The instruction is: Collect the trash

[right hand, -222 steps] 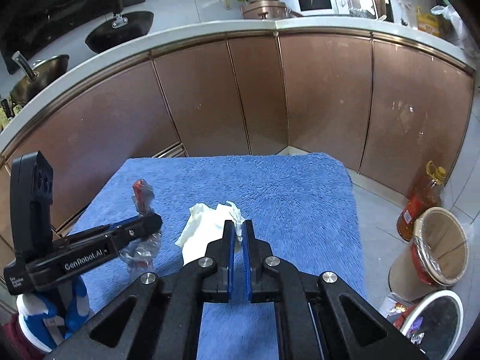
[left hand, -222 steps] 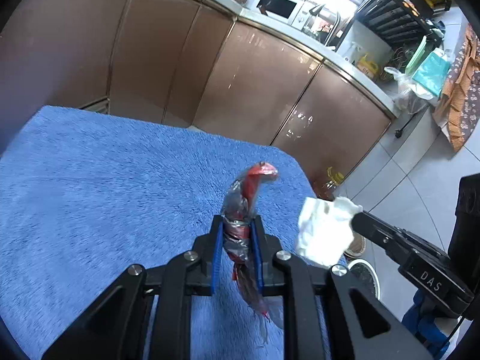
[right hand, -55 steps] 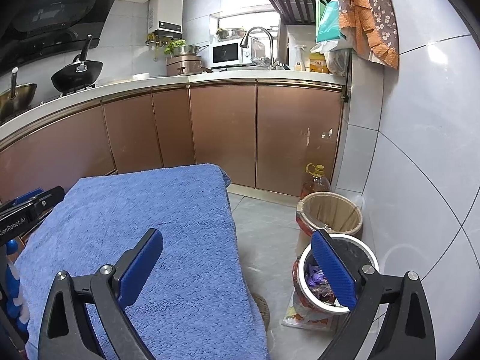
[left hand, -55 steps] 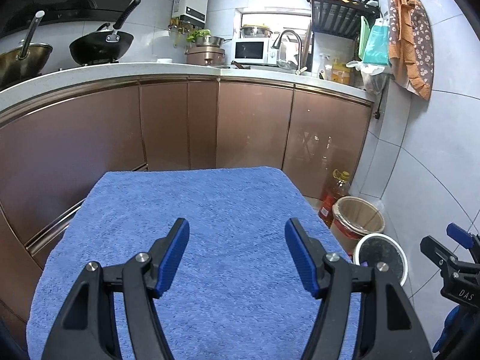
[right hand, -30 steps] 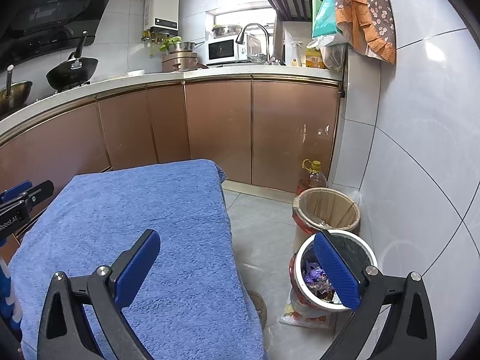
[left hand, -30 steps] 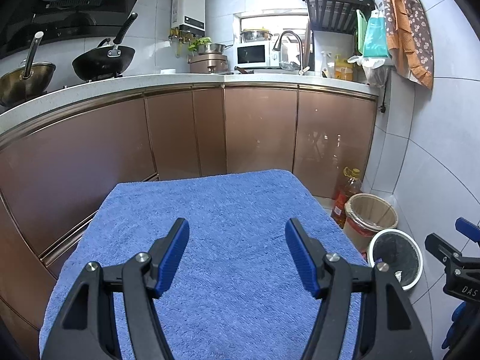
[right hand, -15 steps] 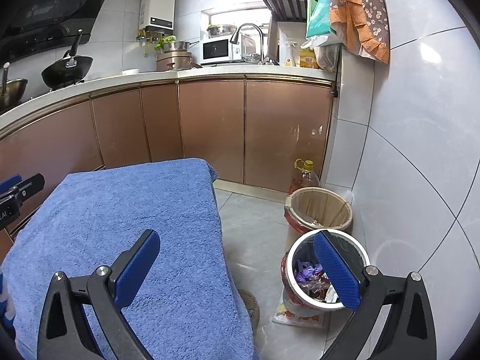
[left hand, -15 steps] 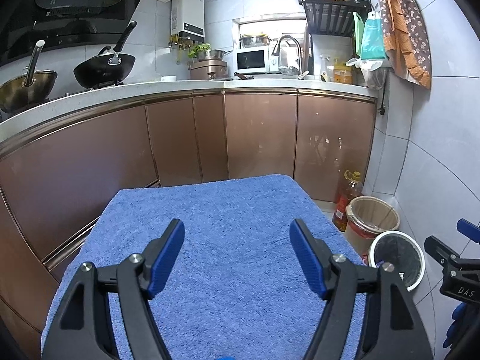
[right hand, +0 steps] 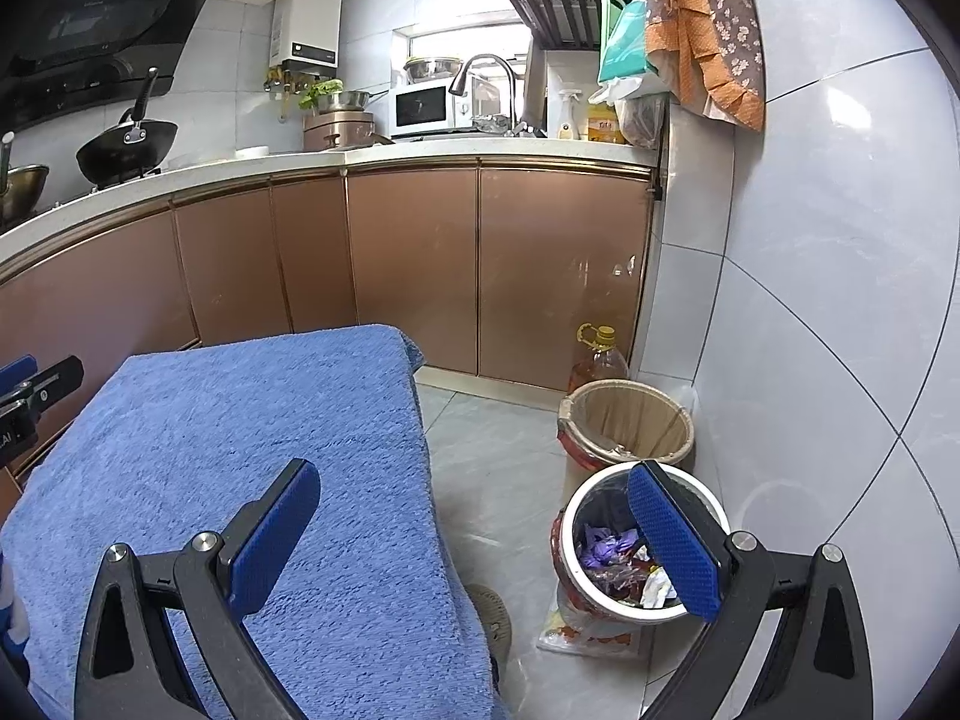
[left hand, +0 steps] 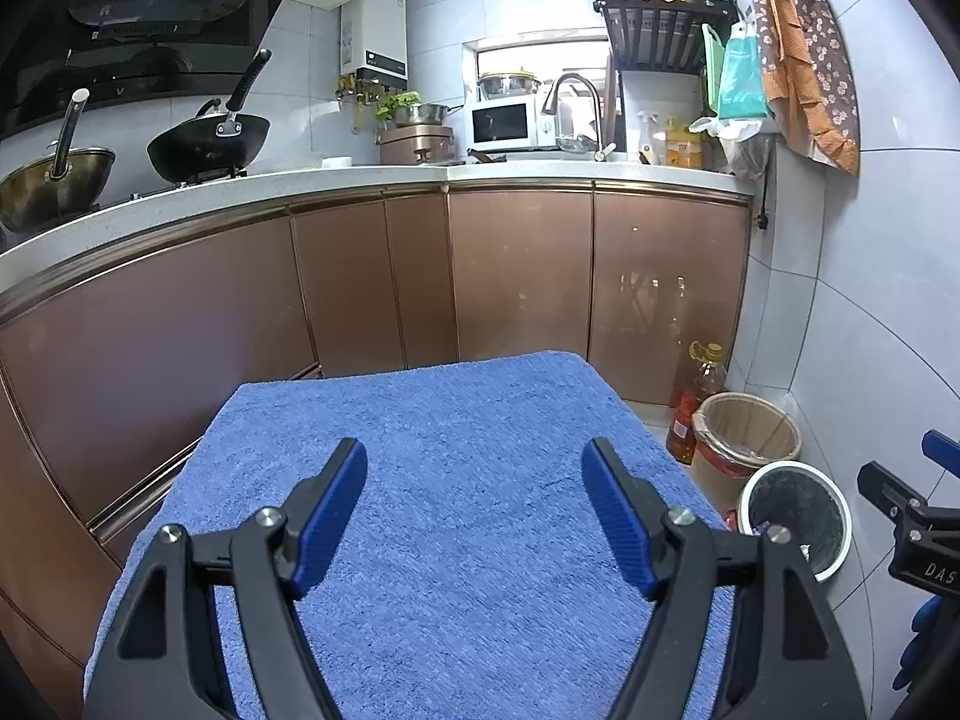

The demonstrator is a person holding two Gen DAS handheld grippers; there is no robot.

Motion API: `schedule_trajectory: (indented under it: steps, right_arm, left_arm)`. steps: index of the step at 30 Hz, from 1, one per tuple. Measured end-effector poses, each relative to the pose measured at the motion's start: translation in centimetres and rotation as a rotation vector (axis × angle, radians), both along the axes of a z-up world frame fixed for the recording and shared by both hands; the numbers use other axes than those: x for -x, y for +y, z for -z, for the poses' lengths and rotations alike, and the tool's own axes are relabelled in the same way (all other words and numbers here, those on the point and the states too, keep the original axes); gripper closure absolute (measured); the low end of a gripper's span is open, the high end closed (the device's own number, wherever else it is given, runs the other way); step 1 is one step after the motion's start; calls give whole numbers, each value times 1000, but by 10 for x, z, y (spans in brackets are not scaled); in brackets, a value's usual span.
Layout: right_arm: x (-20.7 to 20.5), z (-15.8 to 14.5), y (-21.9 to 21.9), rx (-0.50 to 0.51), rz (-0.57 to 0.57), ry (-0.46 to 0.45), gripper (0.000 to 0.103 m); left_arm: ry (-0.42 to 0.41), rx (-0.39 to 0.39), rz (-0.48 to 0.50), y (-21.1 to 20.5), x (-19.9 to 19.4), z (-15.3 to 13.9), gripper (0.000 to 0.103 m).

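Observation:
My left gripper is open and empty above a table covered with a blue towel; nothing lies on the towel. My right gripper is open and empty, at the towel's right edge. A white-rimmed trash bin with a black liner stands on the floor to the right and holds wrappers and crumpled paper. It also shows in the left wrist view. The right gripper's body shows at the right edge of the left wrist view.
A second bin with a tan liner stands behind the white one, next to an oil bottle at the wall. Brown cabinets and a counter run behind the table. Grey tiled floor lies between table and bins.
Both grippers held trash over the towel 7.4 s ago, a red wrapper left and white paper right. Now both are open and empty, and they have drawn back slightly over the last second.

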State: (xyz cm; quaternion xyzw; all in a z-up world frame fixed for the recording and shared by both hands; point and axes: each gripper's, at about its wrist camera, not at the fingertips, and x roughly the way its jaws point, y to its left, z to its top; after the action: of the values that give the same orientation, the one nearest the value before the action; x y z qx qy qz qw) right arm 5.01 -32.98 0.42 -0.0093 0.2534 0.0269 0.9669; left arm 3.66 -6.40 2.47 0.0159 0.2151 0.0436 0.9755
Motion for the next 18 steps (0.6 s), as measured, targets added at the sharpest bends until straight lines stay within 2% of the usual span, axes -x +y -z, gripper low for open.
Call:
schedule_trajectory:
  steps: [18]
  right_arm:
    - [7,-3,-8,2,22,-19,0]
  left_arm:
    - [-52,3,43,-15,10,-11,28]
